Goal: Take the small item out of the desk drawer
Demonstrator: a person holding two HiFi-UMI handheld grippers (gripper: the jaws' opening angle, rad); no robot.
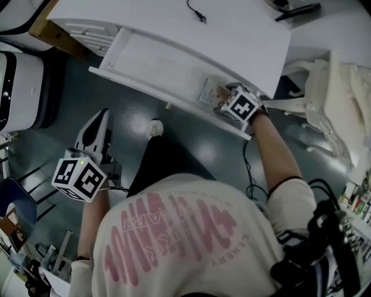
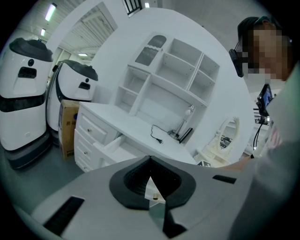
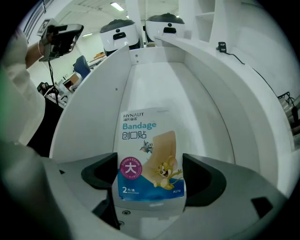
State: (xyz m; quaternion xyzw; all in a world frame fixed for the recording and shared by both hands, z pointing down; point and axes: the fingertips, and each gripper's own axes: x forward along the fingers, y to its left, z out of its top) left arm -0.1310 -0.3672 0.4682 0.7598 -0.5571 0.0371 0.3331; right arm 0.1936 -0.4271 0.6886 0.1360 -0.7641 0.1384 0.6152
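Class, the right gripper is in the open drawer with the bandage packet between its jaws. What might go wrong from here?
The right gripper holds the thin bandage packet only by its side edges, so it may buckle or slip free. On the way out, the packet could snag the drawer wall or the desk top edge close above it.

Looks like a robotics lab or test hall with a home corner set inside it. Two white robots with dark tops stand on a dark, glossy floor, and a cardboard box sits beside them. Bedroom-style furniture: white desk, shelf unit, ornate mirror. Strip lights run along a high ceiling. There is a blue office chair in the open floor space beyond.
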